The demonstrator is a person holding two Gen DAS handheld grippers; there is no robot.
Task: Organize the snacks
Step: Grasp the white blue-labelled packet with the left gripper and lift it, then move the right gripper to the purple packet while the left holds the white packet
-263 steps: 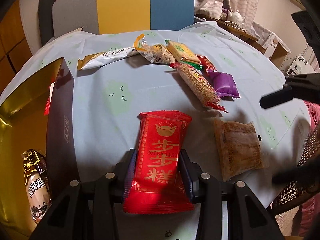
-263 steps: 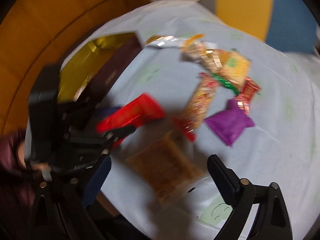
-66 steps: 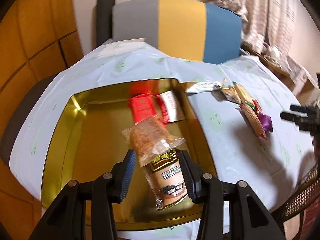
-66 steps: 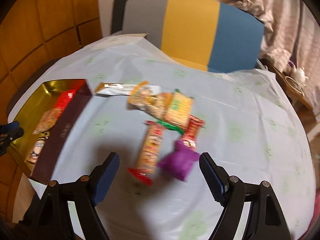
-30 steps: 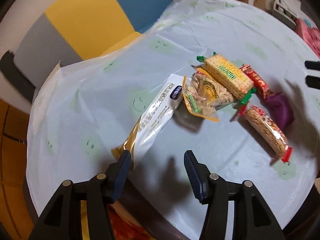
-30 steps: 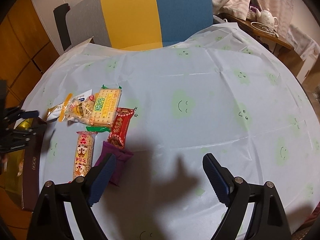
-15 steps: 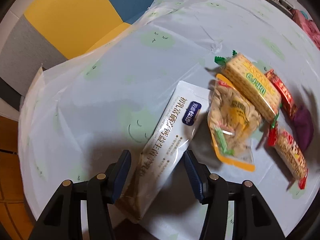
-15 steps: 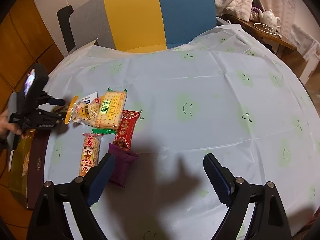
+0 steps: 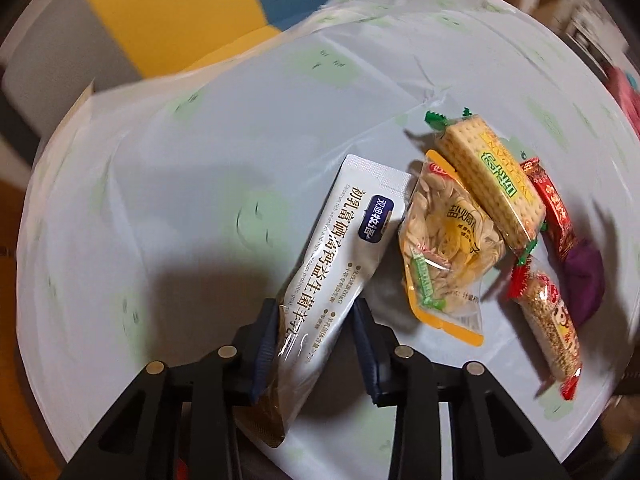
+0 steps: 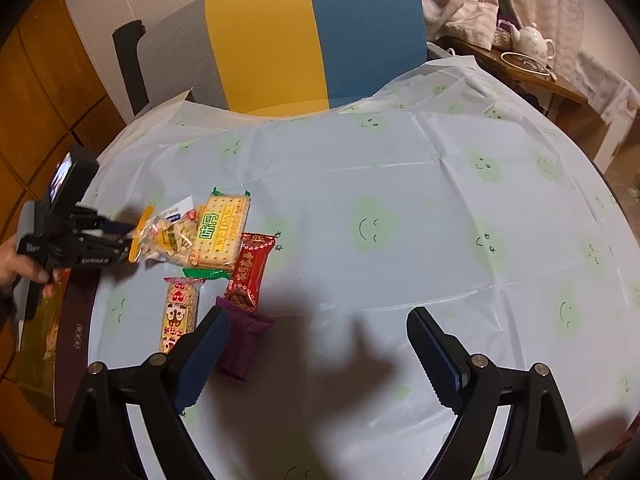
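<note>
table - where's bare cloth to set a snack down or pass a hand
Free: the table from the red packet across to the far edge, including under the right gripper. Crowded: the snack cluster by the cracker pack, where the left gripper works.

The wide right-hand stretch of the smiley-print tablecloth (image 10: 440,200) lies bare, so the right gripper (image 10: 318,354), jaws spread wide with nothing between them, has open room ahead and to its right. On its left the way is crowded: a purple packet (image 10: 240,344) just beside its left finger, then a red wrapper (image 10: 250,270), a sesame bar (image 10: 180,314), a cracker pack (image 10: 222,232) and a clear bag of seeds (image 10: 168,236), all touching or overlapping (no gap between them). The left gripper (image 9: 316,340), its jaws closing around the white sachet (image 9: 340,264), blocks the cluster's far side, with the dark gift box (image 10: 68,344) at the table edge behind it.
</note>
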